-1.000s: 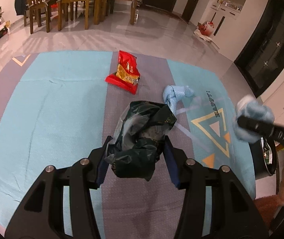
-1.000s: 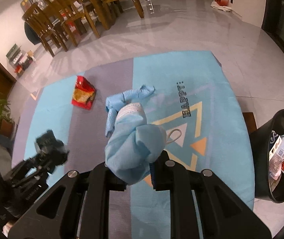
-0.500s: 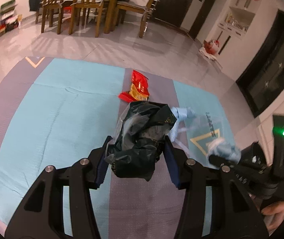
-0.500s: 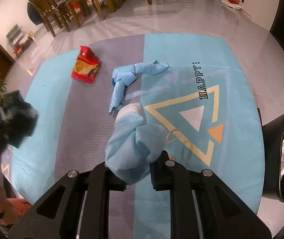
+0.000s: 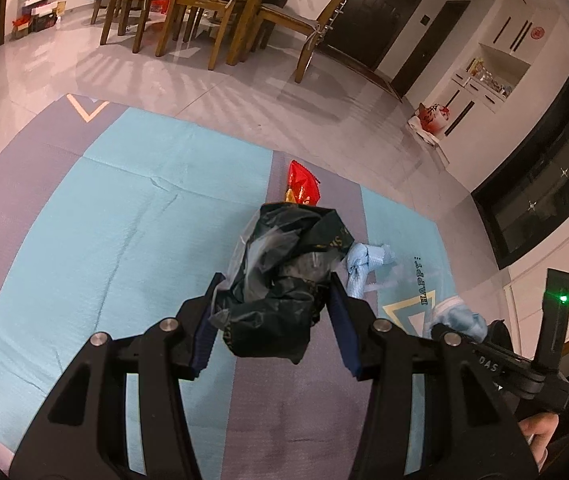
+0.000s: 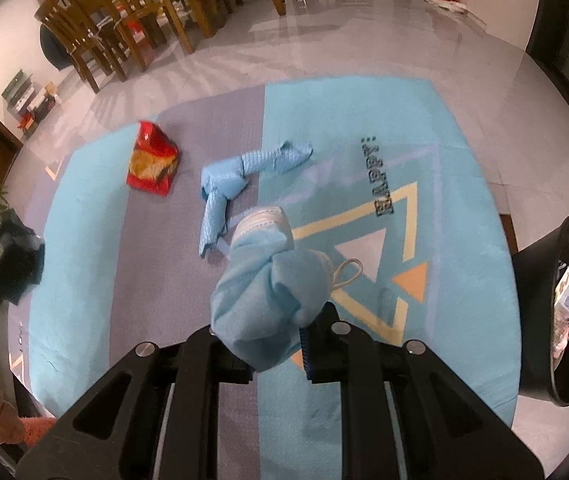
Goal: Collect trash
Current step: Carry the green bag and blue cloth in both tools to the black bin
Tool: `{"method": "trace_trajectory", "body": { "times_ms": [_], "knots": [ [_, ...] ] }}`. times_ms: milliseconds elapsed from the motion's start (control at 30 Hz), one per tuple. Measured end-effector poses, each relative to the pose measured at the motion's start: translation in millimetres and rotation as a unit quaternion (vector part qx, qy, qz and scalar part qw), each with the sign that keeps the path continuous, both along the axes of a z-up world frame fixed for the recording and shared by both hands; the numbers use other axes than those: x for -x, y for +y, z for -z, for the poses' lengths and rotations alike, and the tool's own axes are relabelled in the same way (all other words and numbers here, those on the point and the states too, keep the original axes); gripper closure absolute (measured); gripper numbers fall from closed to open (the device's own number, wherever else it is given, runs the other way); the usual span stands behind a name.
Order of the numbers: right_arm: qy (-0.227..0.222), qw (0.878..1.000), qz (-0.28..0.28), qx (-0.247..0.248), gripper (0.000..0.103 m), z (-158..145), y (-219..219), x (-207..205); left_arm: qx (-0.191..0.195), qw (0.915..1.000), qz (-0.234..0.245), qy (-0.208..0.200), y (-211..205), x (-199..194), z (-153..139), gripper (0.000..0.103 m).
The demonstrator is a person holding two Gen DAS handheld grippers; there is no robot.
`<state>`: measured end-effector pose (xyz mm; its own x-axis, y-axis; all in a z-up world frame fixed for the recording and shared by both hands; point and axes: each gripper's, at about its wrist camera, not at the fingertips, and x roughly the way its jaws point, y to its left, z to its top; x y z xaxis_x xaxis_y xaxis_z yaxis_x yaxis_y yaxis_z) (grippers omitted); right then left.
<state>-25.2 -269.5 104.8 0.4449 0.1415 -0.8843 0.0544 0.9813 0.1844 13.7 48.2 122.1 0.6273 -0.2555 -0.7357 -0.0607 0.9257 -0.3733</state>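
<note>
Left wrist view: the left gripper [image 5: 270, 312] pinches a crumpled dark plastic bag [image 5: 284, 280] above the mat [image 5: 104, 240]; a red snack packet [image 5: 302, 188] lies beyond.

Right wrist view: the right gripper [image 6: 278, 354] pinches a blue cloth wad [image 6: 268, 292]; the bin [image 6: 540, 320] stands at the right, part filled; a blue rag [image 6: 228, 184] remains on the mat. Judged step: carrying; next, both loads go over the bin.

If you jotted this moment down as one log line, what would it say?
left gripper: shut on crumpled dark green plastic bag | right gripper: shut on light blue face mask | black bin: part-filled
</note>
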Motion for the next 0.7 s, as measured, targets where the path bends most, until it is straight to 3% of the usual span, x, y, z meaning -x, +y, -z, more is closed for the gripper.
{"method": "trace_trajectory", "body": {
  "times_ms": [400,700],
  "knots": [
    [-0.076,0.996,0.046,-0.025,0.085,-61,-51,9,-0.008,0.999,0.028,-0.033,-28,1,-26,0.052],
    [-0.155,0.981,0.116,-0.027,0.085,-113,-119,39,-0.015,0.9922,0.106,-0.064,-131,3,-60,0.052]
  ]
}}
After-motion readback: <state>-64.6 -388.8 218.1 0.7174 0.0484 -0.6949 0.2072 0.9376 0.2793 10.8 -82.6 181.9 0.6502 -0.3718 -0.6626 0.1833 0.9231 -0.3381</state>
